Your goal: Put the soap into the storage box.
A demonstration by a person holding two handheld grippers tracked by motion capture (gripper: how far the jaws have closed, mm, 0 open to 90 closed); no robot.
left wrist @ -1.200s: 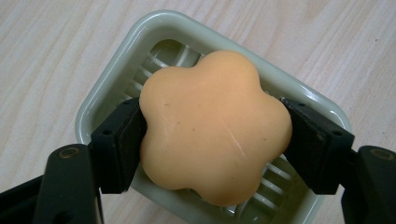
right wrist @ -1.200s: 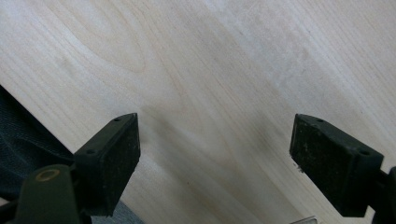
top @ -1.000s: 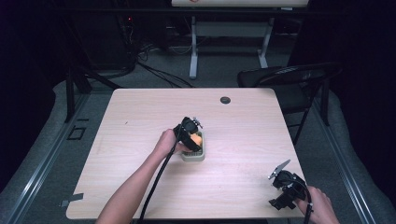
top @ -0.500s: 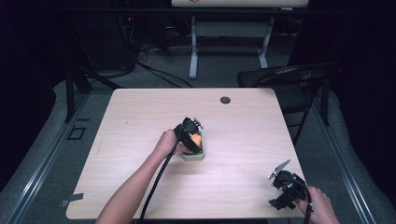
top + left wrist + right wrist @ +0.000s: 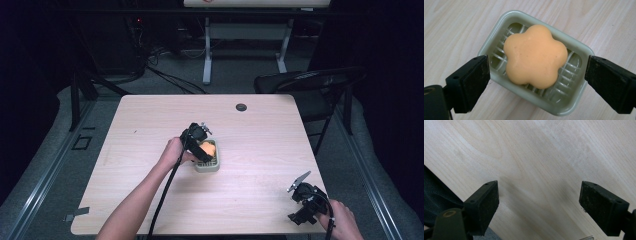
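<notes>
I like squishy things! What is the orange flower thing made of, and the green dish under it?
The orange flower looks like a bar of soap: smooth, matte, waxy, with soft rounded petals. How squishy it is cannot be told by looking. The green dish looks like hard plastic: its rim is slightly glossy and its bottom is moulded into thin ribs. It stands on a table with a pale wood-grain surface, possibly laminate.

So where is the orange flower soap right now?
The flower-shaped soap lies in the pale green soap dish near the middle of the table in the high view, right under the open left hand-held gripper.
</notes>
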